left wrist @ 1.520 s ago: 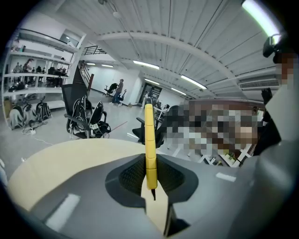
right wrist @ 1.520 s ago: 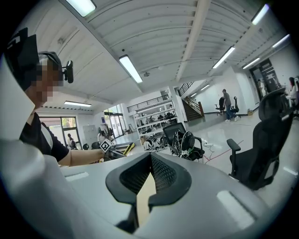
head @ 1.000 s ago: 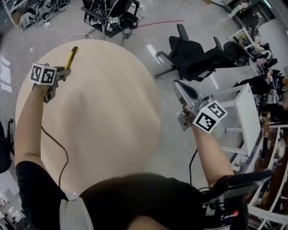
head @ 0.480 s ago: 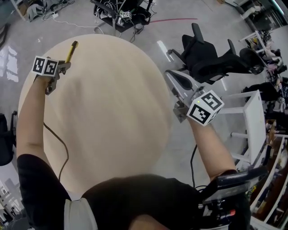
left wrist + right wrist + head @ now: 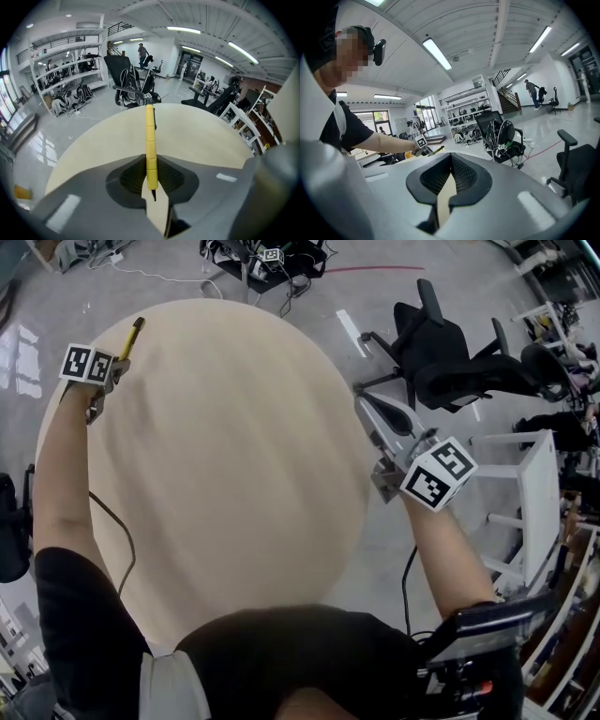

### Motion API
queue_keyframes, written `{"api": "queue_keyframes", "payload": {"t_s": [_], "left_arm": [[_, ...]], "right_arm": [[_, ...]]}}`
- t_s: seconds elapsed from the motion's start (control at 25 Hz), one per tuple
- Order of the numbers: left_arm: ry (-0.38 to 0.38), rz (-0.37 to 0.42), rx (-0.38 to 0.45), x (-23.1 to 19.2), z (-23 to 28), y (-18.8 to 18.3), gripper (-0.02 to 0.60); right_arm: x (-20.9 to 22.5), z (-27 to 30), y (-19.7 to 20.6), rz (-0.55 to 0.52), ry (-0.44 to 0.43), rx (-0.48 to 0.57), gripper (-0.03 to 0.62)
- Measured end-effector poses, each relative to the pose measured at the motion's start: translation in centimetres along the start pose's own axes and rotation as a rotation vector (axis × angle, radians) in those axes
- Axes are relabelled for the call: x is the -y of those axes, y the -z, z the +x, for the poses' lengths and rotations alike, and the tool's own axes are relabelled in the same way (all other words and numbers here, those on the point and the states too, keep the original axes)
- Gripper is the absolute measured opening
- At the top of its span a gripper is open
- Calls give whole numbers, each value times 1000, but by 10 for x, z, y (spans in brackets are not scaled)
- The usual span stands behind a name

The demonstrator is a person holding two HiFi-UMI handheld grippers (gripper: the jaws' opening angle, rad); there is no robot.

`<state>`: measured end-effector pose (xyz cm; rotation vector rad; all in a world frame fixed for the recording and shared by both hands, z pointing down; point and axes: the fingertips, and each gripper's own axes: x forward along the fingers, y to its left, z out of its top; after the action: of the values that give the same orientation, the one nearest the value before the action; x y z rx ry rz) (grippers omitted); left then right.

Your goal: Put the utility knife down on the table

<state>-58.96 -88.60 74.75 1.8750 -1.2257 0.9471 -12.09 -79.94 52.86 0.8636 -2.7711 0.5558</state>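
Utility knife (image 5: 131,337), pinched at its tail by the left claw (image 5: 119,366), slants toward the bench's (image 5: 234,437) far edge, ready for laying down; the right claw (image 5: 450,161) idles beside the bench, pressed together and empty.

Left gripper (image 5: 119,364) grips utility knife (image 5: 132,336), apparently above table (image 5: 234,456).

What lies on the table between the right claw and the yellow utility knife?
Nothing: in the head view the round beige table is bare between the right claw and the slim yellow utility knife, which the left claw grips.
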Motion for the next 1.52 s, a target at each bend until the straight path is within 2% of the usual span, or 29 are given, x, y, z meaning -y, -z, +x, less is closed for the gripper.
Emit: {"api": "queue_keyframes", "payload": {"t_s": [0.16,0.48,0.64,0.68,0.72,0.76,0.8,0.88,1.08,1.52], "left_arm": [[-51,20,-63,-21,16,10,52],[-141,47,-136,-52,31,8,54],[-278,97,-157,-78,34,8,57],[-301,111,-169,-83,35,10,90],[-296,115,-184,-83,38,14,199],[-274,112,-198,-81,40,17,268],[-250,108,-205,-78,42,20,293],[-224,102,-207,-75,42,22,301],[-221,81,-186,-75,40,24,301],[-202,44,-93,-58,19,-4,285]], "right_arm": [[10,4,11,16,11,-11,14],[20,17,22,38,6,-22,14],[25,22,33,51,6,-31,14],[25,23,35,53,6,-34,15],[26,24,36,55,5,-35,14],[25,24,37,56,3,-36,14],[25,24,37,58,2,-36,15],[24,25,36,60,1,-34,15],[22,22,35,60,1,-30,14],[15,0,17,46,30,4,14]]}}
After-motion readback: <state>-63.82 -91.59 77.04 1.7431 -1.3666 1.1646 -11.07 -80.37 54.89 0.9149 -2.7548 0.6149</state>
